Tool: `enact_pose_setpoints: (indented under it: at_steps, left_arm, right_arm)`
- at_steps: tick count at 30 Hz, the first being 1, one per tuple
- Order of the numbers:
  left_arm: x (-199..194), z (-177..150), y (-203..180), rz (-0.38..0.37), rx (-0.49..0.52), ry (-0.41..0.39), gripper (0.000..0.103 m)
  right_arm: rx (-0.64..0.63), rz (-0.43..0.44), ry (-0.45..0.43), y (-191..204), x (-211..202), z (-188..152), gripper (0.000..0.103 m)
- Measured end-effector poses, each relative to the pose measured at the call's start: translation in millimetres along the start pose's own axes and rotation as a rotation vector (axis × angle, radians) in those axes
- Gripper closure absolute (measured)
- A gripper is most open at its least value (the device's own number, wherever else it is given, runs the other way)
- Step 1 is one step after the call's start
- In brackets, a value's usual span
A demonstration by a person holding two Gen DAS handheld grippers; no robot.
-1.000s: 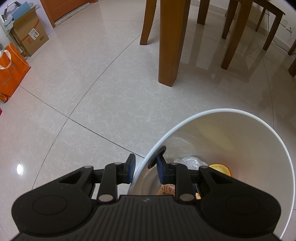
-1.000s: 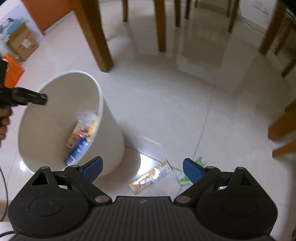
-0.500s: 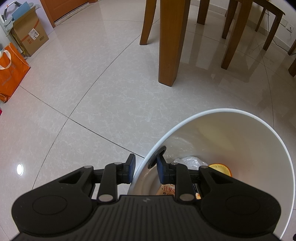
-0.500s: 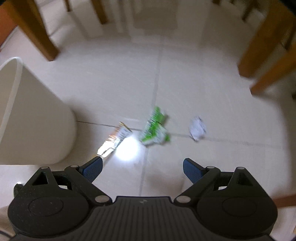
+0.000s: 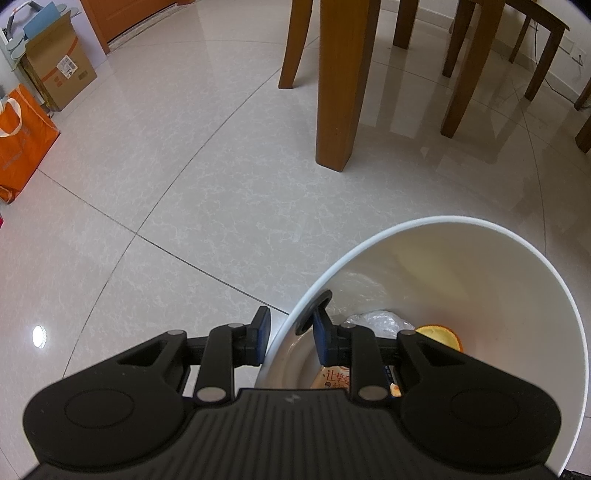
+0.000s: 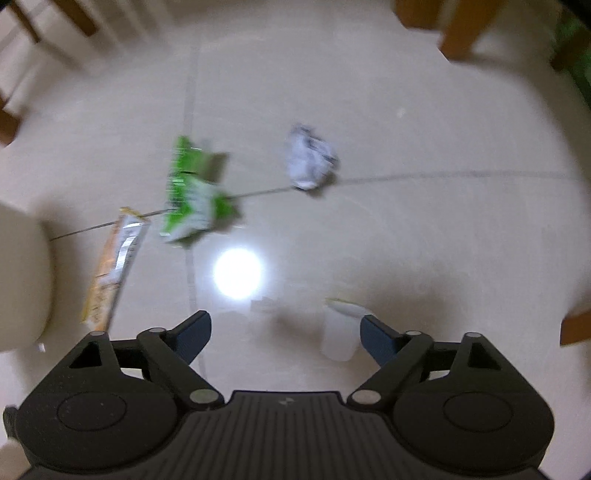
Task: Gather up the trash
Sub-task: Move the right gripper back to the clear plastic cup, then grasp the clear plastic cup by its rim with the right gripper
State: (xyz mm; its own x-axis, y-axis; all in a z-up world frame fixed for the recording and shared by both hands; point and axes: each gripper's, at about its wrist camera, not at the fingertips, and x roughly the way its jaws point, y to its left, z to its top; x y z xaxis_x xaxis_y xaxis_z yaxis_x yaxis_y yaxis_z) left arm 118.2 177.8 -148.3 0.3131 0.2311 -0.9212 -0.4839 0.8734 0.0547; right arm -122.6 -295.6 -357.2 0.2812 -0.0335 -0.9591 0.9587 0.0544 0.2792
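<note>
My left gripper (image 5: 291,332) is shut on the near rim of the white trash bin (image 5: 443,220), one finger outside and one inside. At the bin's bottom lie an orange slice (image 5: 439,332), a clear plastic bag (image 5: 376,319) and a printed wrapper (image 5: 334,378). My right gripper (image 6: 284,332) hangs open over the floor, its view blurred. Ahead of it lie a green wrapper (image 6: 192,192), a crumpled paper ball (image 6: 308,160) and an orange-gold wrapper (image 6: 112,269). A clear plastic cup (image 6: 340,332) lies just inside the right fingertip. The bin's side (image 6: 22,280) shows at the left edge.
Wooden table and chair legs (image 5: 343,85) stand beyond the bin. An orange bag (image 5: 22,144) and a cardboard box (image 5: 59,62) sit far left by the wall. More wooden legs (image 6: 461,29) stand beyond the floor trash. A lamp glare (image 6: 238,273) marks the glossy tiles.
The right gripper has swung away from the bin and dropped lower over the floor trash; the plastic cup has come into view. The left gripper and the bin have not moved.
</note>
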Motion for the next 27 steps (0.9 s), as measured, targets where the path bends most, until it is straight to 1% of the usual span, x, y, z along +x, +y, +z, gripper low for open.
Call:
enact_pose_setpoints:
  at_steps: [1, 6, 8, 12, 17, 20, 23, 26, 27]
  left_arm:
    - [-0.1, 0.5, 0.0, 0.000, -0.002, 0.002, 0.079]
    - [0.2, 1.9, 0.8, -0.002, -0.016, 0.009, 0.079]
    - [0.4, 2.1, 1.0, -0.004, -0.020, 0.012, 0.079]
    - [0.8, 2.0, 2.0, -0.005, -0.019, 0.012, 0.079]
    - [0.9, 1.2, 2.1, -0.005, -0.019, 0.012, 0.079]
    - [0.9, 1.2, 2.3, -0.004, -0.018, 0.012, 0.079]
    - [1.1, 1.4, 2.7, -0.004, -0.017, 0.012, 0.079]
    - [1.1, 1.3, 2.6, -0.004, -0.016, 0.011, 0.079]
    - [1.1, 1.3, 2.7, -0.004, -0.016, 0.011, 0.079]
  right_arm:
    - [0.016, -0.004, 0.008, -6.8, 7.5, 0.6, 0.016]
    - [0.080, -0.039, 0.044, -28.4, 33.5, 1.8, 0.022]
    - [0.081, -0.048, 0.057, -34.3, 40.4, 1.9, 0.022]
    - [0.090, -0.047, 0.069, -38.5, 51.7, 0.1, 0.025]
    - [0.064, -0.054, 0.079, -37.4, 60.1, -1.6, 0.028]
    - [0.054, -0.054, 0.091, -37.7, 65.7, -1.9, 0.032]
    - [0.042, -0.063, 0.103, -36.9, 71.1, -2.1, 0.038]
    - [0.019, -0.080, 0.105, -34.5, 73.9, -1.5, 0.046]
    - [0.015, -0.081, 0.108, -34.0, 74.8, -1.0, 0.055]
